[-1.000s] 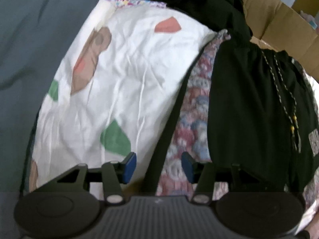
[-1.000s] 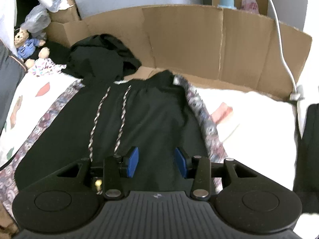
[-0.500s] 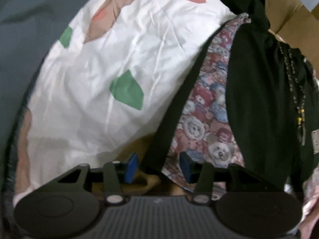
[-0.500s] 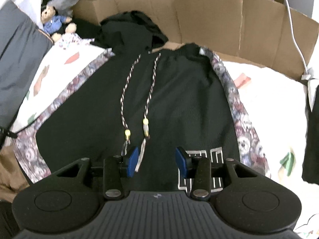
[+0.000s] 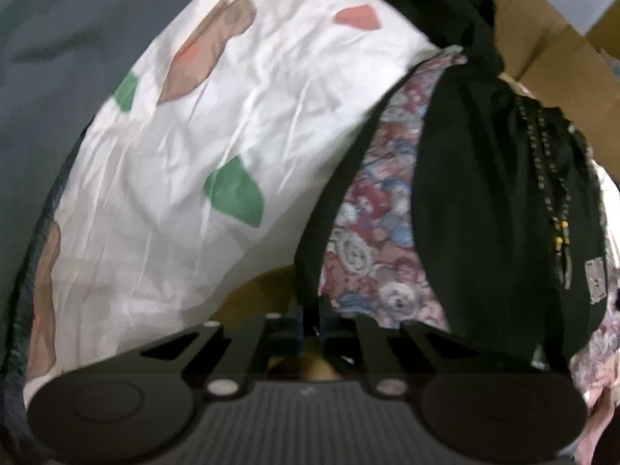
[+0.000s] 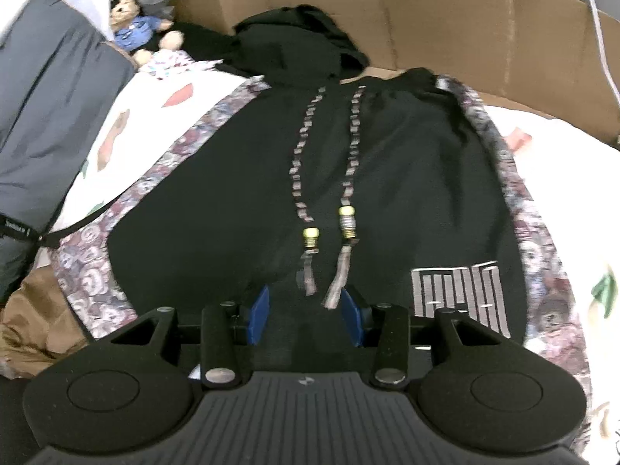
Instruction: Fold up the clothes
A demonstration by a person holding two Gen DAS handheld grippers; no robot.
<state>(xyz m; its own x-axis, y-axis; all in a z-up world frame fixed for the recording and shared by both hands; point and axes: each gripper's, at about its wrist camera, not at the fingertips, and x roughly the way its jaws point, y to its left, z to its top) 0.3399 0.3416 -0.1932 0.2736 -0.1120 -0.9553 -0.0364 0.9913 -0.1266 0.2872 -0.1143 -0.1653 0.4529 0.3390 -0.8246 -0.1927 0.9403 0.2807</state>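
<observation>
Left hand-held gripper (image 5: 310,321): jaws clamped shut on black sleeve (image 5: 329,209) at its near end; sleeve runs up and away from tips, along left edge of black hoodie (image 5: 484,178).

Right hand-held gripper (image 6: 305,312): jaws half apart, empty, hovering over hoodie hem; drawstrings (image 6: 310,240) end just ahead of tips (right tassel nearly at right pad). Hoodie long axis straight ahead, hood (image 6: 306,35) farthest.

Left hand nearer sleeve. Left view shows grip; right view shows whole garment spread on patterned sheet (image 6: 128,124), both printed side panels.
</observation>
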